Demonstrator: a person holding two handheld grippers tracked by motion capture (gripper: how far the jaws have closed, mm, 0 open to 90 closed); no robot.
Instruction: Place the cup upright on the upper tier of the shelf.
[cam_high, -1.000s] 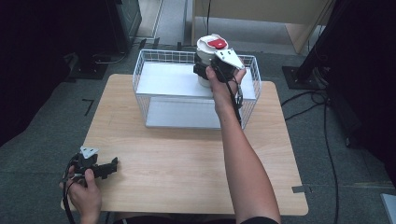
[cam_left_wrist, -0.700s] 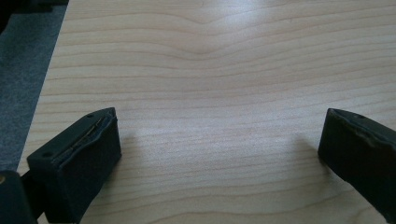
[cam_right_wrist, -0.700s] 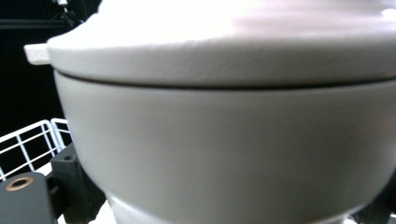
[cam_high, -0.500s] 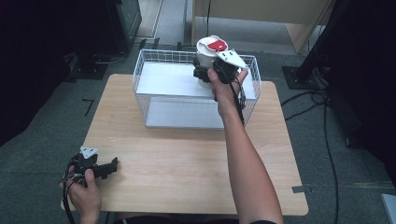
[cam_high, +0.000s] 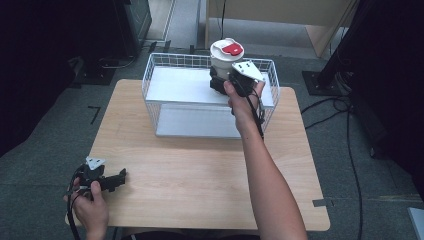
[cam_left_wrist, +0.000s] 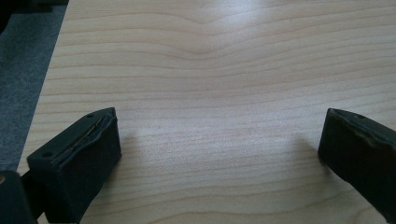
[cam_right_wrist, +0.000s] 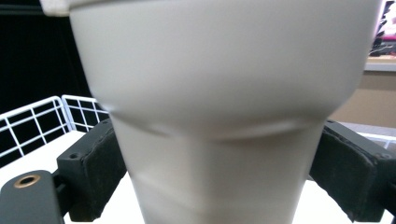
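Observation:
A white cup with a white and red lid (cam_high: 225, 56) is held upright above the right part of the white wire basket (cam_high: 165, 107). My right gripper (cam_high: 220, 82) is shut on the cup's lower body. In the right gripper view the cup wall (cam_right_wrist: 219, 107) bulges between the two black pads (cam_right_wrist: 91, 172), with basket wire behind at the left. My left gripper (cam_high: 117, 180) rests at the table's front left corner, open. In the left gripper view its jaws stand wide apart over bare wood (cam_left_wrist: 215, 116), with nothing between them.
The basket stands at the back middle of the wooden table (cam_high: 200, 175). Cables (cam_high: 330, 117) run over the grey floor at the right. Dark stands and furniture ring the table. A wooden cabinet (cam_high: 285, 15) stands behind.
The right gripper has lifted the cup a little higher over the basket's right side. The left gripper has stayed in place.

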